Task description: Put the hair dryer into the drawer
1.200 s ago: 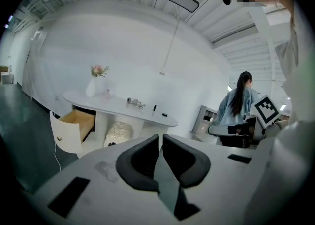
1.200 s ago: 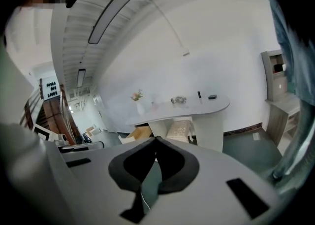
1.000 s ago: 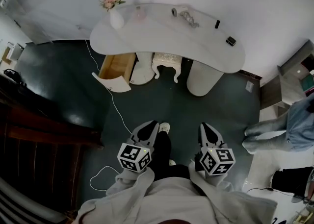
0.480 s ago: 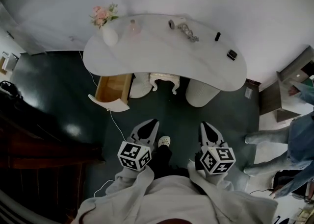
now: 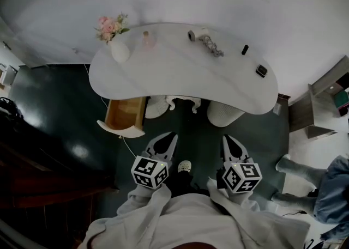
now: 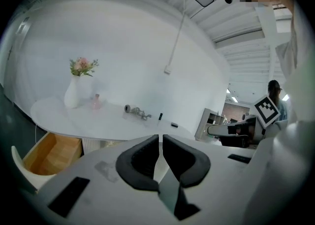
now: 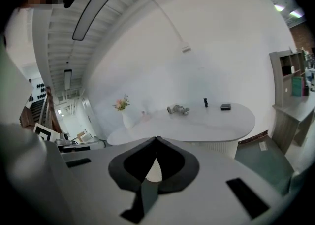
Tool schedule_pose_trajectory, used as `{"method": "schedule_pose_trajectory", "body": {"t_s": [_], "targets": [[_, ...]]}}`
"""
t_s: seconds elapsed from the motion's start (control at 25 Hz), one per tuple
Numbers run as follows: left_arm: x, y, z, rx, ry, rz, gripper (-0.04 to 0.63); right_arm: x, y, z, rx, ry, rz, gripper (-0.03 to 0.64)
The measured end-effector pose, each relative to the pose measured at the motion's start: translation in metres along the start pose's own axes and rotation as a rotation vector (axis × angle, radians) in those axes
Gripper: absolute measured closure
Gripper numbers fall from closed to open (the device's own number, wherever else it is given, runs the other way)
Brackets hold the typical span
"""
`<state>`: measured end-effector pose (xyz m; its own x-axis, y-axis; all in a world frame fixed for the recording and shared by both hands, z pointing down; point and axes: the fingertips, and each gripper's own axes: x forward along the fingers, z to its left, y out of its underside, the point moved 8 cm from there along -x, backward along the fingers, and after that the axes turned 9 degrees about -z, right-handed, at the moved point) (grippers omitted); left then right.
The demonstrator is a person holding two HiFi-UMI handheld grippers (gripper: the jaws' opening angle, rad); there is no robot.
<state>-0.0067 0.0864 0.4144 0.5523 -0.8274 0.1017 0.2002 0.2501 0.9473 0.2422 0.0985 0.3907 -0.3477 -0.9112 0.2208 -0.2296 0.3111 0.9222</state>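
Head view first: shows a white, curved dressing table (image 5: 180, 82) set against a pale wall. Finds the hair dryer (image 5: 206, 41) lying on the table's top near its far edge, with its cord bunched beside it and well apart from the drawer. Picks out a white vase of pink flowers (image 5: 119, 50) at the table's left end, a small pink bottle (image 5: 146, 38) just beside the vase, and a dark stick-shaped item (image 5: 245, 49) and a small dark box (image 5: 262, 70) toward the table's right end. Shows the wooden drawer (image 5: 126, 113) pulled out under the table's left end and a white stool (image 5: 182, 101) tucked under its middle. Places the left gripper (image 5: 169, 138) and right gripper (image 5: 227, 140) side by side in front of the table, apart from it, both pointing toward it.

Left gripper view: looks along jaws drawn together with only a sliver between the pads, clamped on nothing. Catches the hair dryer on the table's top beyond, right of the vase.

Right gripper view: shows jaws meeting tip to tip, gripping nothing. Sets the hair dryer on the table's top, between the vase and the dark items.
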Motion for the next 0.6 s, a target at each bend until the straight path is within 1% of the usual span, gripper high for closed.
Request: {"method": "schedule_pose_trajectory", "body": {"t_s": [0.36, 0.6], "targets": [[0.022, -0.009, 0.033, 0.005, 0.028, -0.002, 0.561, 0.036, -0.003, 0.006, 0.001, 0.017, -0.013, 0.566], [0.023, -0.003, 0.044, -0.024, 0.034, -0.003, 0.561, 0.041, 0.003, 0.013, -0.002, 0.029, -0.005, 0.566]]}}
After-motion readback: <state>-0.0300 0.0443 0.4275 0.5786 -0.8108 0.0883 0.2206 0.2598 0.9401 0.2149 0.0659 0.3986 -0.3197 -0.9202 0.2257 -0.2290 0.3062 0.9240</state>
